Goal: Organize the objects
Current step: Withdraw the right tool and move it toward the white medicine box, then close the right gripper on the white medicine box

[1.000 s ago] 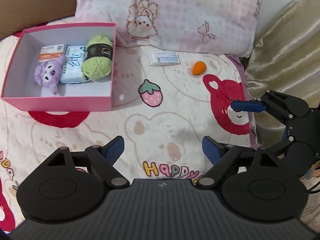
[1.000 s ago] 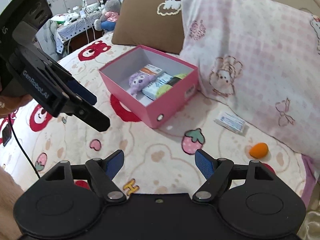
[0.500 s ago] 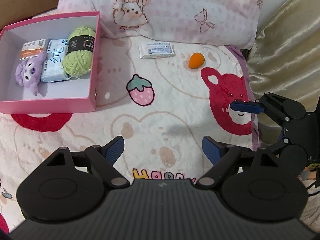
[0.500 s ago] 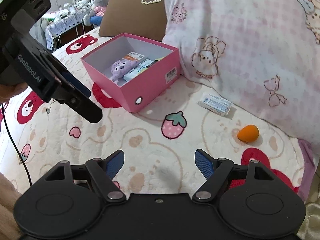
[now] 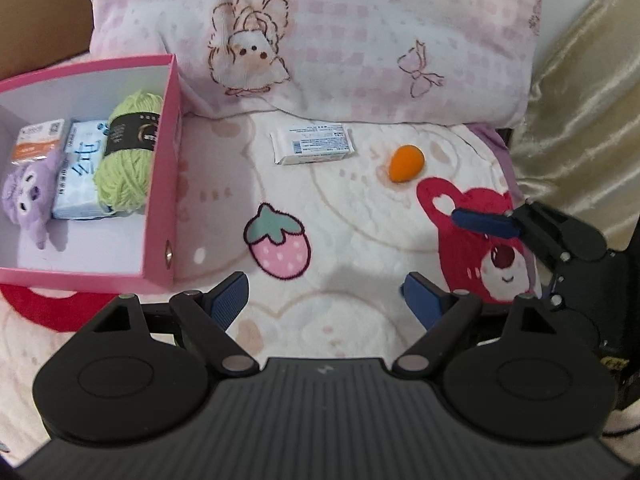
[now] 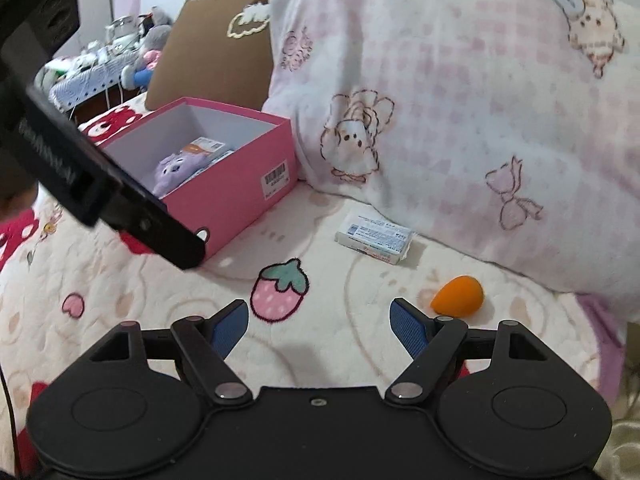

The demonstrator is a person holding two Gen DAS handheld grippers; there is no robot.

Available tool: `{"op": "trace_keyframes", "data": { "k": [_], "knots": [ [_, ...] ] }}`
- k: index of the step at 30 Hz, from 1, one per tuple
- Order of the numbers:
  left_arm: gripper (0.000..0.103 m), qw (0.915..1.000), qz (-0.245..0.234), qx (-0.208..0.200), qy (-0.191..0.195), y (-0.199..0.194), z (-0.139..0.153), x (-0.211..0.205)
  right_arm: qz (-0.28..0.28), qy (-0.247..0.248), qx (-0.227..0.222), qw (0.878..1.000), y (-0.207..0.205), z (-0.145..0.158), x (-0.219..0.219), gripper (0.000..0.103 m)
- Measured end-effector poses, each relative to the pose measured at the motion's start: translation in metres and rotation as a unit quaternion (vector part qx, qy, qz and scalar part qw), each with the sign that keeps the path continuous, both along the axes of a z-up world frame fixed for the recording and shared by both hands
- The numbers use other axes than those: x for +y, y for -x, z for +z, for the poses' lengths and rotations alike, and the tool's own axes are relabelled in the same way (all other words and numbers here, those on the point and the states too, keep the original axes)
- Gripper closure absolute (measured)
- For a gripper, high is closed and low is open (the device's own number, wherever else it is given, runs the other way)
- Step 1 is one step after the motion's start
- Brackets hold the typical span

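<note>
A pink box (image 5: 162, 184) (image 6: 248, 196) stands on the bed at the left. It holds green yarn (image 5: 126, 160), a purple plush (image 5: 28, 188) (image 6: 176, 166), a blue tissue pack (image 5: 78, 172) and an orange-white packet (image 5: 38, 146). A white packet (image 5: 312, 146) (image 6: 374, 238) and an orange egg-shaped sponge (image 5: 406, 162) (image 6: 458, 294) lie on the blanket by the pillow. My left gripper (image 5: 324, 294) is open and empty above the blanket. My right gripper (image 6: 318, 320) is open and empty, just short of the sponge and packet.
A pink checked pillow (image 5: 340, 40) (image 6: 460, 112) leans behind the loose items. A brown cushion (image 6: 208, 52) stands behind the box. Gold fabric (image 5: 580, 100) borders the bed on the right. A cluttered table (image 6: 92, 76) is far off at the left.
Both grippers have moved forward and to the right, toward the white packet and the orange sponge. The box has shifted left in both views. Both stay open.
</note>
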State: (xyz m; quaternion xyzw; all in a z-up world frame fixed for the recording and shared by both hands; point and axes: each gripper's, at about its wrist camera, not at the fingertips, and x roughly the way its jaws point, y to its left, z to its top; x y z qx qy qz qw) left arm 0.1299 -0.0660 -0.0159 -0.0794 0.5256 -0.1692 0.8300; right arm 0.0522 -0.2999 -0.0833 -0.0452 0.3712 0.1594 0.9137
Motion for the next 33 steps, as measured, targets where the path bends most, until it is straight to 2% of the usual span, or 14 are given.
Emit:
{"op": "trace_keyframes", "data": {
  "k": [6, 8, 10, 11, 15, 17, 22, 24, 30, 33],
  "knots": [
    [0.018, 0.9987, 0.033, -0.035, 0.015, -0.023, -0.015, 0.003, 0.001, 0.006, -0.027, 1.0, -0.02, -0.017, 0.006, 0.022],
    [0.018, 0.997, 0.049, -0.047, 0.038, -0.032, -0.021, 0.006, -0.016, -0.006, -0.025, 1.0, -0.03, -0.023, 0.005, 0.021],
    [0.018, 0.9928, 0.055, -0.074, 0.078, -0.04, -0.026, 0.009, -0.033, -0.035, -0.006, 0.999, -0.045, -0.033, 0.0, 0.021],
    [0.018, 0.9917, 0.06, -0.08, 0.081, -0.045, -0.03, 0.008, -0.039, -0.046, 0.003, 0.998, -0.052, -0.039, -0.002, 0.021],
    [0.018, 0.9908, 0.067, -0.084, 0.083, -0.062, -0.043, 0.004, -0.071, -0.067, -0.017, 0.995, -0.067, -0.057, -0.004, 0.021],
    [0.019, 0.9907, 0.067, -0.091, 0.077, -0.069, -0.049, 0.002, -0.073, -0.049, -0.031, 0.996, -0.074, -0.064, -0.001, 0.021],
    [0.02, 0.9918, 0.052, -0.111, 0.035, -0.083, -0.058, -0.01, -0.086, -0.025, -0.056, 0.994, -0.093, -0.078, -0.004, 0.022],
    [0.02, 0.9915, 0.045, -0.117, 0.035, -0.086, -0.061, -0.011, -0.101, -0.015, -0.059, 0.993, -0.098, -0.083, -0.006, 0.022],
    [0.02, 0.9904, 0.04, -0.129, 0.031, -0.098, -0.072, -0.016, -0.08, -0.014, -0.055, 0.995, -0.106, -0.088, -0.007, 0.022],
    [0.023, 0.9903, 0.048, -0.126, 0.034, -0.108, -0.084, -0.02, -0.077, -0.005, -0.061, 0.995, -0.114, -0.09, -0.003, 0.021]
  ]
}}
